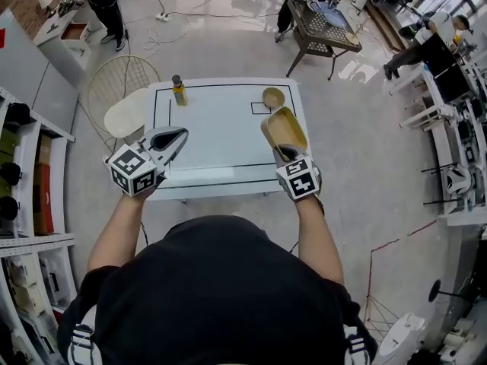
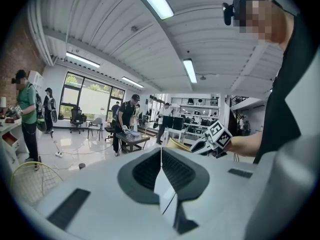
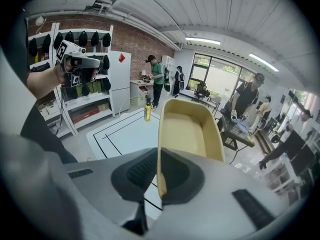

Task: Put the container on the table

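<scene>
Our right gripper (image 1: pixel 284 154), clamped on the container's (image 1: pixel 283 128) near wall, holds it tilted over the table's (image 1: pixel 213 139) right edge, so we should level it and lower it gently onto the table before letting go.

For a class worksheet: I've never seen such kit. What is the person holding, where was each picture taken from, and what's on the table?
A person holds a two-jaw gripper in each hand; there is no robot arm. One picture comes from a camera on their head, looking down; the other two cameras ride on the grippers. The left gripper is shut and empty. The right gripper pinches the rim of a beige container, held above the white table. On the table stand a bottle and a small bowl.
</scene>
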The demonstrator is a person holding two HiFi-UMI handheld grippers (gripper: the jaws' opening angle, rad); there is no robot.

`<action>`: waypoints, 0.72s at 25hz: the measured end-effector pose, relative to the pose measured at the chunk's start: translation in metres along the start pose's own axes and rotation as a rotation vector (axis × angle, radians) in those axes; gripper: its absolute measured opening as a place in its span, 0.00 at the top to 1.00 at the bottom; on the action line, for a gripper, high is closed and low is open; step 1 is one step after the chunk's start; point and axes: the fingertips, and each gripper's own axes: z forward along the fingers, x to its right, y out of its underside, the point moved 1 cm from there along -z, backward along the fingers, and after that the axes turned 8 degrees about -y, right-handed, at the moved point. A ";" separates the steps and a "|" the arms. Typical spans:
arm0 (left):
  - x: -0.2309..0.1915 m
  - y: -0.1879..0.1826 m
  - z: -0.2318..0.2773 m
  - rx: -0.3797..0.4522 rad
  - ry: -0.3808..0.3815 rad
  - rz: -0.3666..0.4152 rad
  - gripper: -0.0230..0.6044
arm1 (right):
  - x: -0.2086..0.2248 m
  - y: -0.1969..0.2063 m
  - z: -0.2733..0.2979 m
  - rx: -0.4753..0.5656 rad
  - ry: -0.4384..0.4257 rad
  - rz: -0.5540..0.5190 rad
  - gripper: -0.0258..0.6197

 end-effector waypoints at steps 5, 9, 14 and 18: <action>0.004 0.000 0.016 -0.002 -0.017 -0.008 0.95 | 0.017 0.004 0.001 -0.010 -0.018 -0.014 0.94; 0.008 -0.001 0.026 -0.007 -0.033 -0.014 0.95 | 0.032 0.006 -0.003 -0.012 -0.024 -0.029 0.94; 0.012 -0.010 0.037 0.003 -0.063 -0.009 0.95 | 0.050 0.009 -0.004 -0.017 -0.043 -0.046 0.94; 0.015 -0.016 0.043 0.015 -0.082 -0.009 0.95 | 0.057 0.007 -0.002 -0.017 -0.062 -0.067 0.94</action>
